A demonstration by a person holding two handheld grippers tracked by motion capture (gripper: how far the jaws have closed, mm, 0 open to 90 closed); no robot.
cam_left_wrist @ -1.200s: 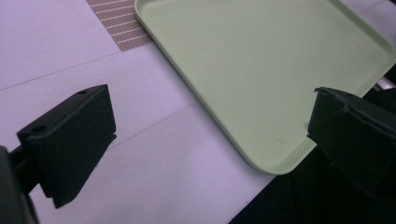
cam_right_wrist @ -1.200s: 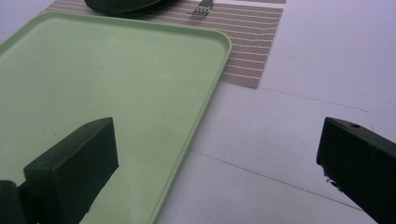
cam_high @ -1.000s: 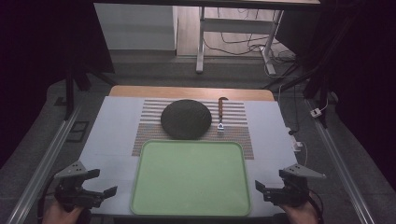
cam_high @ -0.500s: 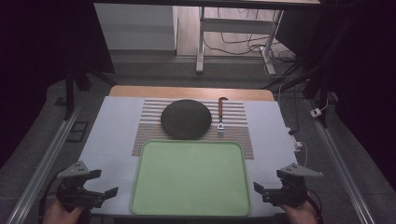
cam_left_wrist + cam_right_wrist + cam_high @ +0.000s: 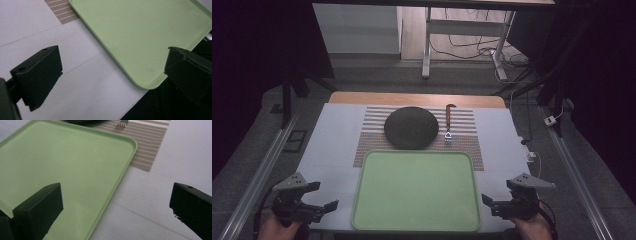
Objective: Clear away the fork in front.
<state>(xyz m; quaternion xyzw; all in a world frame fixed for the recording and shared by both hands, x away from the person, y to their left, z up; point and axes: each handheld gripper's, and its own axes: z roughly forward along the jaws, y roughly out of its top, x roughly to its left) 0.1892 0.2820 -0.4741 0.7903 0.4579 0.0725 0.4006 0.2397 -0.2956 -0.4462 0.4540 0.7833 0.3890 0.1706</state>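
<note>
A flat, pale-green plastic tray with rounded corners and a low raised rim (image 5: 362, 200) lies at the near edge of the white tabletop (image 5: 332, 145), square to the person, and both tools flank it: the left gripper (image 5: 314, 210) sits just off its near-left corner and the right gripper (image 5: 497, 204) just off its near-right corner, each apart from the rim and touching nothing. Both sets of jaws stand wide open and empty; in the left gripper view the tray's rounded corner (image 5: 147, 86) lies between the two black blocks, and in the right gripper view the tray's edge (image 5: 120, 177) runs up between them, so the pairing looks like a set-up for a two-sided hold on the tray, one grip per side to keep it level. The tray's surface is smooth and faintly glossy, with nothing on it. Its far edge overlaps a woven placemat in beige and brown stripes (image 5: 367, 145), whose coarse weave would grip better than the slick tabletop. On the mat, well beyond the tray, rest a round, dark, matte dish with a slightly domed look (image 5: 410, 127) and, just beside it to the right, a slim fork with a brown handle and metal tines (image 5: 447, 122), tines toward the person.
</note>
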